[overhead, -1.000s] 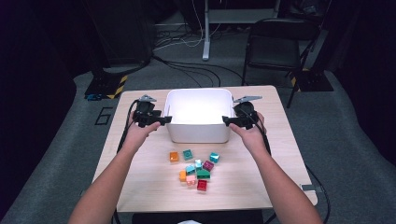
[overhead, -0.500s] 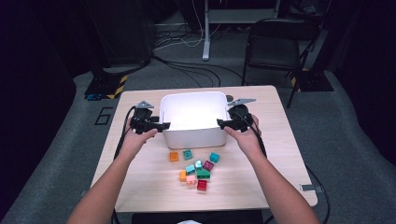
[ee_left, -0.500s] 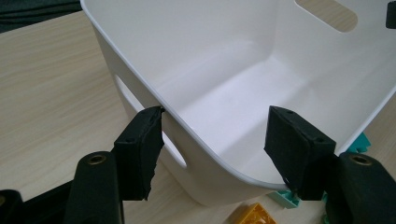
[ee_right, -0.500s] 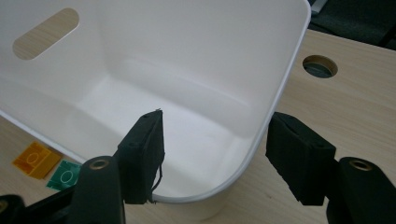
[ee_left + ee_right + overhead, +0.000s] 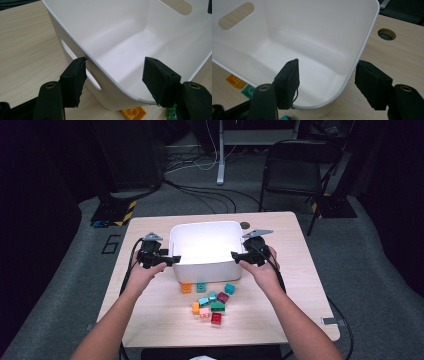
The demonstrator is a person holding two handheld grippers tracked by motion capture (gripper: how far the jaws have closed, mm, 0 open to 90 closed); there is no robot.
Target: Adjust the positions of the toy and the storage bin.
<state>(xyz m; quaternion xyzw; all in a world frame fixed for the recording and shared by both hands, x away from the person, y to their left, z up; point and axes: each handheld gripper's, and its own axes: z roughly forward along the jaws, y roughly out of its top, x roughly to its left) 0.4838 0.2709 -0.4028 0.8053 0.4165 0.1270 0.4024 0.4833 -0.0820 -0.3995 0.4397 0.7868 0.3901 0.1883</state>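
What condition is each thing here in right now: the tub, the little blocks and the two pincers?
white tub: upright, empty, on the table, a wall between each gripper's jaws.
toy blocks: loose on the table in front of the tub, none inside.
left gripper: open, jaws astride the tub's wall.
right gripper: open, jaws astride the opposite wall.

Left hand-held gripper (image 5: 170, 260), right hand-held gripper (image 5: 236, 255) — jaws spread, forearms extended forward.
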